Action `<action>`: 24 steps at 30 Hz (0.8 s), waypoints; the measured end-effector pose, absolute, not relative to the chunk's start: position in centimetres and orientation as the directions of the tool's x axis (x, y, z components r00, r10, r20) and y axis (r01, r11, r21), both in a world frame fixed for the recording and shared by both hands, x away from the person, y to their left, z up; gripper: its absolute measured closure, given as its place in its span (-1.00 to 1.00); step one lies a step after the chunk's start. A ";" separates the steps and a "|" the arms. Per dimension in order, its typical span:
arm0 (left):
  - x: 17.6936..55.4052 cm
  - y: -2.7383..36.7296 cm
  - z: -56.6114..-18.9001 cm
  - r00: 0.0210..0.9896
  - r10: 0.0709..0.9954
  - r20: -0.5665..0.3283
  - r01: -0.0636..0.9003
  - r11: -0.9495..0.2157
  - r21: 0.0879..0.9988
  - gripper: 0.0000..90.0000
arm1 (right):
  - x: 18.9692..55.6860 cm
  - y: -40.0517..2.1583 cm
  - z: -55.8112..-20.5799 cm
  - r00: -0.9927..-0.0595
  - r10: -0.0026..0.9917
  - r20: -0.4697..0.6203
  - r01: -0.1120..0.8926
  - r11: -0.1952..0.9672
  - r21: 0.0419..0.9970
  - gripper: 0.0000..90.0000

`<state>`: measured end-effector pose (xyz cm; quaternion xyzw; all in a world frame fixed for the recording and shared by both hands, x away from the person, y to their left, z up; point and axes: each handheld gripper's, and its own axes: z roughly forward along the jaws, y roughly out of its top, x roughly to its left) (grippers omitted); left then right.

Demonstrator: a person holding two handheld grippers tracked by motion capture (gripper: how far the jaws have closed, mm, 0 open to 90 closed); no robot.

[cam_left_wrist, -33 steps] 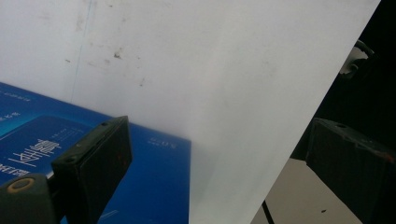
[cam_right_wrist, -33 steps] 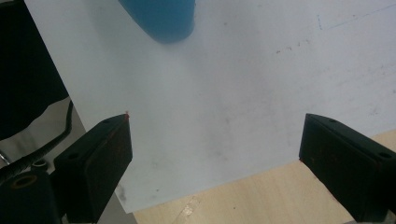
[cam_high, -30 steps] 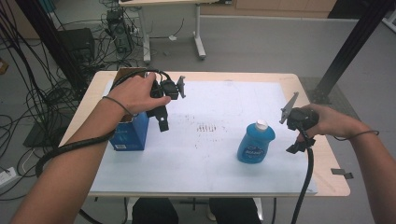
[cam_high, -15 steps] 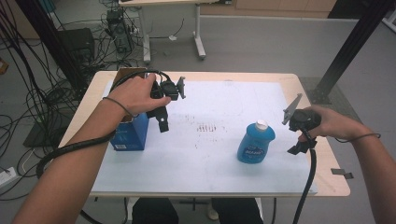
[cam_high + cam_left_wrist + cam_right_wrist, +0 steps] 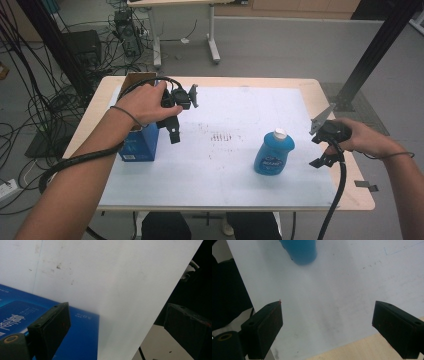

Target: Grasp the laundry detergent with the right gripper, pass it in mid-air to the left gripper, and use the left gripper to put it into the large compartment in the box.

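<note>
Standing just left of the wide-spread right tongs (image 5: 322,150): blue bottle (image 5: 273,152).

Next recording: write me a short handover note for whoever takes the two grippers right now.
Left gripper: open, empty, hanging over the blue box at the left edge of the white sheet.
Right gripper: open, empty, beside the blue bottle, on its right, not touching.
Bottle stands upright, white cap on, right of centre on the sheet. Box stands on the sheet.
Done: nothing gripped or visibly rearranged.
Left: probably bring the right gripper onto the bottle and close; the left looks set for the box.
</note>
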<state>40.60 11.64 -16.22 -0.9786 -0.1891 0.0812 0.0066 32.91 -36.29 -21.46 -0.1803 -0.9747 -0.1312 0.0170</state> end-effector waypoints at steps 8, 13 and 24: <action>40.4 11.5 -16.3 0.916 0.370 -0.158 0.368 -0.929 -0.040 -0.83 | 32.1 -38.8 -22.3 -0.922 0.367 0.119 0.386 0.860 0.334 -0.80; 40.3 11.5 -16.4 0.915 0.370 -0.160 0.368 -0.929 -0.045 -0.83 | 31.3 -41.1 -23.4 -0.915 0.373 0.153 0.401 0.808 0.432 -0.81; 40.0 11.3 -16.3 0.915 0.372 -0.160 0.370 -0.928 -0.039 -0.83 | 29.7 -44.2 -25.5 -0.900 0.395 0.184 0.426 0.709 0.563 -0.81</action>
